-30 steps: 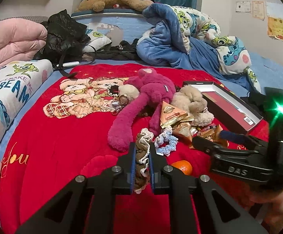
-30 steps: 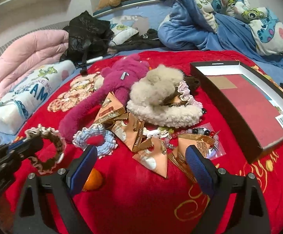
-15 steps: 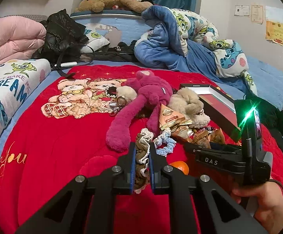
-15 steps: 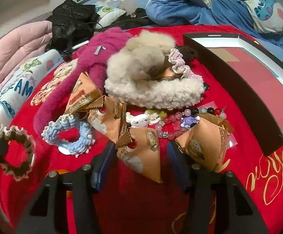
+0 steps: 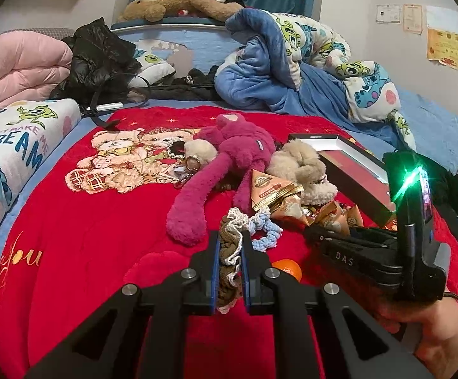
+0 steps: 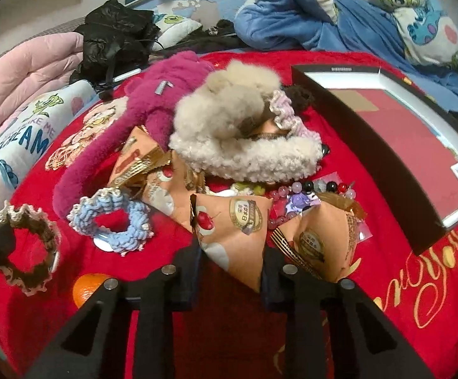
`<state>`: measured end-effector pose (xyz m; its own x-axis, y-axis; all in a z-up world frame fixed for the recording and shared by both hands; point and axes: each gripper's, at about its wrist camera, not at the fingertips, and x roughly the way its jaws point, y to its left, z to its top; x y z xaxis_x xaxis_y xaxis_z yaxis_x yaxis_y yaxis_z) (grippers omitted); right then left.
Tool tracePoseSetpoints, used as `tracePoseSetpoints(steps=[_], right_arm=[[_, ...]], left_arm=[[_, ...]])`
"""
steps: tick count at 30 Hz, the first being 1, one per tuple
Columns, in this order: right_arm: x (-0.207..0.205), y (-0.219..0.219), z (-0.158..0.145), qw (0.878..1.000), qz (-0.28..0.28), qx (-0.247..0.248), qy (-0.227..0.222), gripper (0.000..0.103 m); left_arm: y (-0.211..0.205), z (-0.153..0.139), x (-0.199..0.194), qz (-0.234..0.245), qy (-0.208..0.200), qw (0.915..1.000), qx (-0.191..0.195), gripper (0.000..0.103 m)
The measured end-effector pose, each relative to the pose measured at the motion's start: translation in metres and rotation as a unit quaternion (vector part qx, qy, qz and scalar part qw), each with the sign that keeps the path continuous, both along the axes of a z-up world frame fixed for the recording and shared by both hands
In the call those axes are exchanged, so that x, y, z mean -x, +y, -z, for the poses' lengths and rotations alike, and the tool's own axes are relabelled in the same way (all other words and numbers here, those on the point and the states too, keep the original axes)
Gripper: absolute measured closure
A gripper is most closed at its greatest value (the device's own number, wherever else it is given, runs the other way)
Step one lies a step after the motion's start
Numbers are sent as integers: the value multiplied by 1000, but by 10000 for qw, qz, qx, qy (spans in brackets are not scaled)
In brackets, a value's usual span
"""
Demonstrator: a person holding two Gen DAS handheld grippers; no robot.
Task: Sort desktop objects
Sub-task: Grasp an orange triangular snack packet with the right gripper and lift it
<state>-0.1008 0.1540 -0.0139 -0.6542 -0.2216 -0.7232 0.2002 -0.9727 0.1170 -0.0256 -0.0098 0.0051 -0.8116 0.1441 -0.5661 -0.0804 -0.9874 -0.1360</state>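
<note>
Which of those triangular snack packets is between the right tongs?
The cherry-printed packet, nearest the camera; the right tongs have just been closing around it. The others lie free.

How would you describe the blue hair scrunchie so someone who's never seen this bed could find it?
Start at the big red blanket and find the long magenta plush toy. Just below its paw lies the pale blue crocheted scrunchie, flat, left of the peach triangular snack packets. Unlike the brown crocheted scrunchie, it is blue and no tool holds it.
</note>
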Motion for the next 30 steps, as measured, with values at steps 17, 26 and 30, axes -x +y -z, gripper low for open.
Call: tracePoseSetpoints(steps=[17, 26, 30], right_arm=[[-36, 3, -25, 9989, -179, 86, 417, 84], [-56, 38, -42, 9981, 82, 118, 606, 84], [-64, 69, -48, 9972, 343, 113, 657, 84]], left_arm=[[17, -12, -15, 112, 108, 9999, -50, 93], [57, -14, -18, 451, 139, 9987, -188, 93], [86, -13, -19, 725, 115, 9970, -245, 93]])
